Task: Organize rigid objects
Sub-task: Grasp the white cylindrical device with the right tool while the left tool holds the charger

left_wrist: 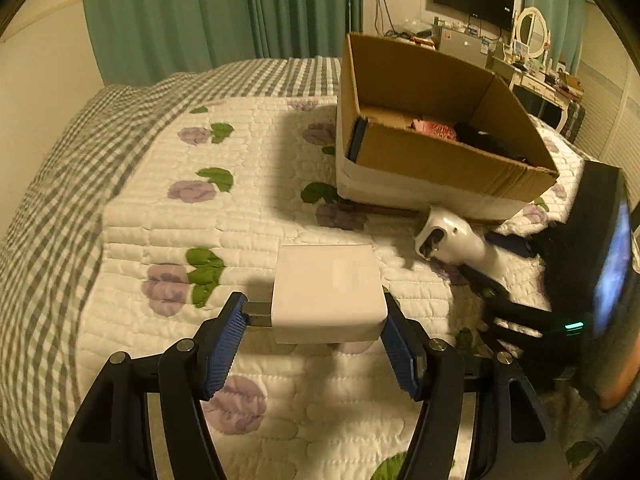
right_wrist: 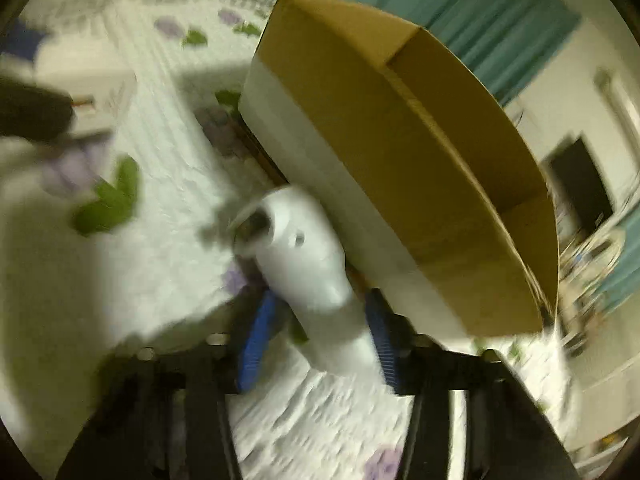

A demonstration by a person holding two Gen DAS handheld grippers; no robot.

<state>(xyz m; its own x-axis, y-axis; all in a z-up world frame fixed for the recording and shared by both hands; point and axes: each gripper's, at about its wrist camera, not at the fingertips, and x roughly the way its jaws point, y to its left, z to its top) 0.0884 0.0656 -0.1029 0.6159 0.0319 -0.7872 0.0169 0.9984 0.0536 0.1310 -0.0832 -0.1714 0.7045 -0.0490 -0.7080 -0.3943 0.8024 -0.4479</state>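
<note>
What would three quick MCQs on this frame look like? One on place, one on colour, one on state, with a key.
1. Where does the cardboard box stand?
A. on the quilted bed
B. on the desk by the monitor
C. on the floor

2. What colour are the pads of the left gripper?
A. red
B. blue
C. yellow

3. What does the right gripper have between its fingers?
A. nothing
B. a black remote
C. the neck of a white plastic device

Key: 1 A, the box sits on the bed quilt with the purple flower print. 2 B, ribbed blue pads press on both sides of the white adapter, one on its prongs. 3 C, the device's narrow end lies between the blue pads in the right wrist view, though blur hides how firm the grip is.
</note>
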